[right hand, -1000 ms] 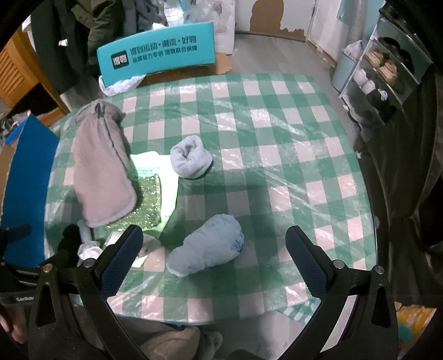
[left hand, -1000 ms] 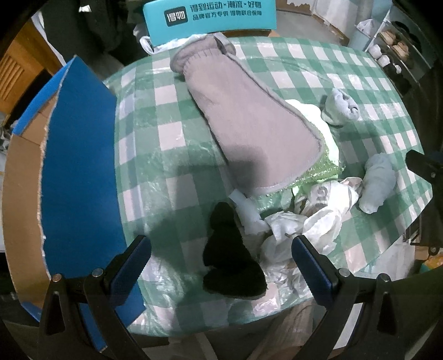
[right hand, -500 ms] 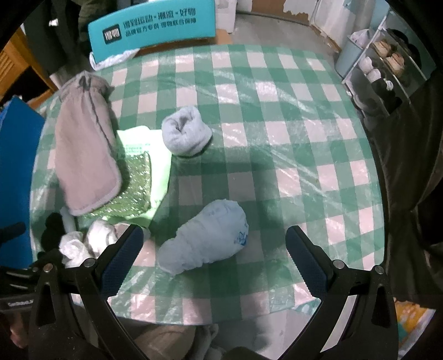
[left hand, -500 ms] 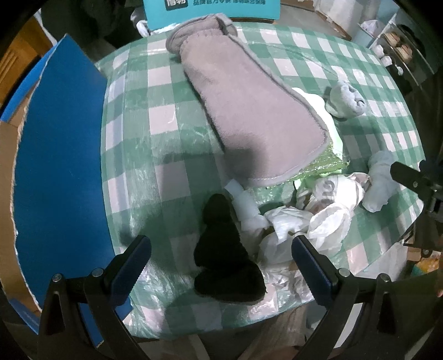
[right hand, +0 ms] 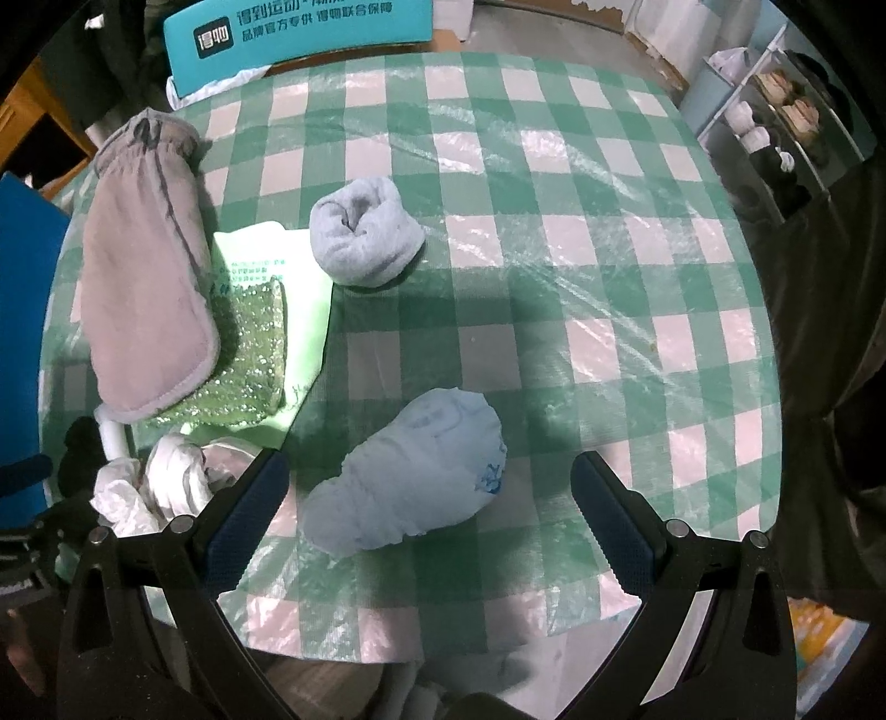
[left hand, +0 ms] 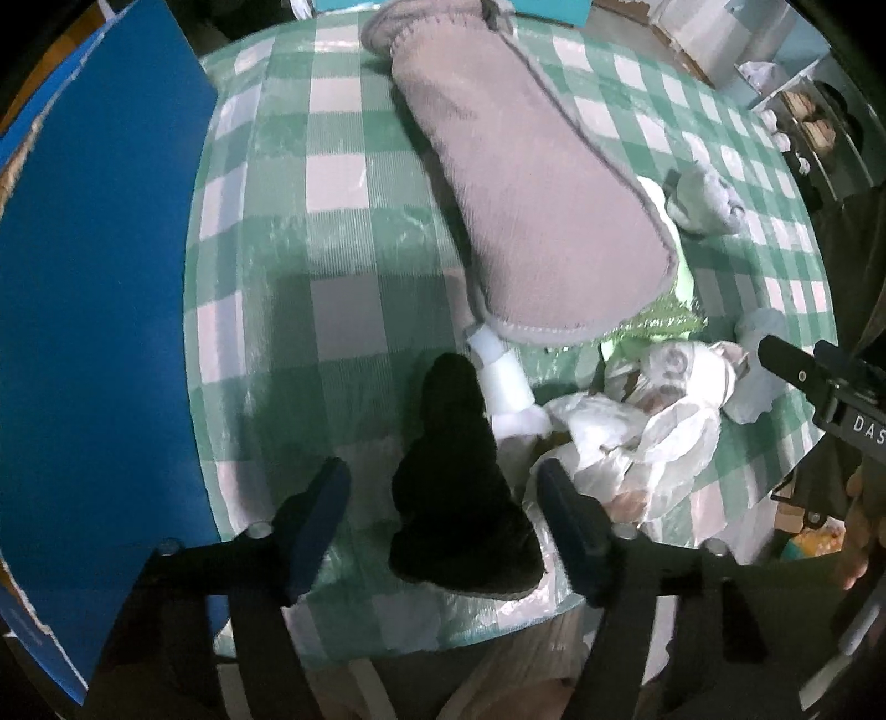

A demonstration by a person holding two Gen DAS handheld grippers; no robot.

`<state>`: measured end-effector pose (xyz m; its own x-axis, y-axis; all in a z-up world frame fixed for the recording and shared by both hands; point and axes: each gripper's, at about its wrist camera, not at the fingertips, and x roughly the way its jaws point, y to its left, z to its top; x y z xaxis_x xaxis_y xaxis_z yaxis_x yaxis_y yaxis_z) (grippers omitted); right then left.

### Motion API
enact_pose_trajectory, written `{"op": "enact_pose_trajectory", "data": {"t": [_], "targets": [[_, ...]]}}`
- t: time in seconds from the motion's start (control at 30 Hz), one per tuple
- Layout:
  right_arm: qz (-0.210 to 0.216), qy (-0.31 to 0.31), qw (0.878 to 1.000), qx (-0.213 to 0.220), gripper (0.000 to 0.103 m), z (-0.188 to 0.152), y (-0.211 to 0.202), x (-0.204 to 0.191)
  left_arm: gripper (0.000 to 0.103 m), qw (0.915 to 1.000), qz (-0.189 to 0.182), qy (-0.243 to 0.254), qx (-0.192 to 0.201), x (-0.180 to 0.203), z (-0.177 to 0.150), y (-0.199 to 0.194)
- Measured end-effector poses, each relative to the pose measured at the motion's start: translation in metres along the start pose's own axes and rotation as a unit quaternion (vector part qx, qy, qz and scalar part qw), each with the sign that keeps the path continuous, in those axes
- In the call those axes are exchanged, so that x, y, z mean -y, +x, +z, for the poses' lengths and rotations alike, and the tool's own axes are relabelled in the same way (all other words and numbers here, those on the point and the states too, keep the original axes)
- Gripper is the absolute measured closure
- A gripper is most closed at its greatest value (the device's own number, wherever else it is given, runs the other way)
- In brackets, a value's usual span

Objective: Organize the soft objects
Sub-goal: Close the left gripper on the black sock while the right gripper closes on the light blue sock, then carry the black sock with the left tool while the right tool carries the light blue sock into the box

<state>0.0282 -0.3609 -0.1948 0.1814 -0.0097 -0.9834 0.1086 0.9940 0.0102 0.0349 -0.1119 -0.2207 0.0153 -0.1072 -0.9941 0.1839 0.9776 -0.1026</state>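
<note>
A black soft bundle (left hand: 459,482) lies near the front edge of the green-checked table (left hand: 310,232). My left gripper (left hand: 446,515) points down over it with a finger on each side. Its jaws are closing, and a small gap still shows at each pad. A pale blue rolled sock (right hand: 415,476) lies between the wide-open fingers of my right gripper (right hand: 432,498), untouched. A rolled grey-blue sock (right hand: 362,235) sits further back. At the left, a long grey fleece pouch (right hand: 144,266) rests partly on a green glittery packet (right hand: 249,349).
Crumpled white plastic bags (left hand: 653,410) lie right of the black bundle. A blue cardboard flap (left hand: 94,277) stands along the table's left side. A teal sign (right hand: 299,27) rises behind the table, and a shoe shelf (right hand: 786,127) is at the far right.
Both grippers have come down closer to the table. The left fingers have narrowed from fully wide to either side of the black bundle. The right fingers stay wide.
</note>
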Motion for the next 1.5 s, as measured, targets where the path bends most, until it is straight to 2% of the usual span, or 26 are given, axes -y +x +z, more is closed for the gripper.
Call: {"op": "enact_pose_trajectory", "data": {"t": [0.1,0.23,0.33,0.5,0.7,0.9,1.5], "targets": [[-0.001,0.0,1.0,-0.003,0.005,0.0,0.004,-0.001,0.038,1.0,0.001,0.005,-0.001,0.001,-0.004,0.002],[0.003,0.002,1.0,-0.01,0.011,0.0,0.009,0.0,0.047,0.9999,0.001,0.012,0.001,0.003,-0.005,0.003],[0.002,0.0,1.0,-0.015,0.019,-0.001,0.014,-0.001,0.059,0.9999,-0.005,0.014,-0.001,0.001,-0.005,0.003],[0.014,0.002,1.0,-0.027,0.034,-0.003,0.019,0.0,0.06,0.9997,-0.007,0.023,0.007,0.0,-0.009,-0.001],[0.021,-0.003,1.0,-0.02,0.048,-0.006,0.018,0.001,0.062,0.9991,-0.013,0.034,0.021,0.004,-0.011,-0.014],[0.023,-0.01,1.0,-0.006,0.053,-0.004,0.006,-0.002,0.063,0.9984,-0.008,0.042,0.038,0.017,-0.01,-0.021],[0.024,-0.029,0.997,0.063,0.053,-0.001,-0.049,-0.011,0.063,0.9895,0.017,0.079,0.12,0.016,-0.007,-0.077]]}}
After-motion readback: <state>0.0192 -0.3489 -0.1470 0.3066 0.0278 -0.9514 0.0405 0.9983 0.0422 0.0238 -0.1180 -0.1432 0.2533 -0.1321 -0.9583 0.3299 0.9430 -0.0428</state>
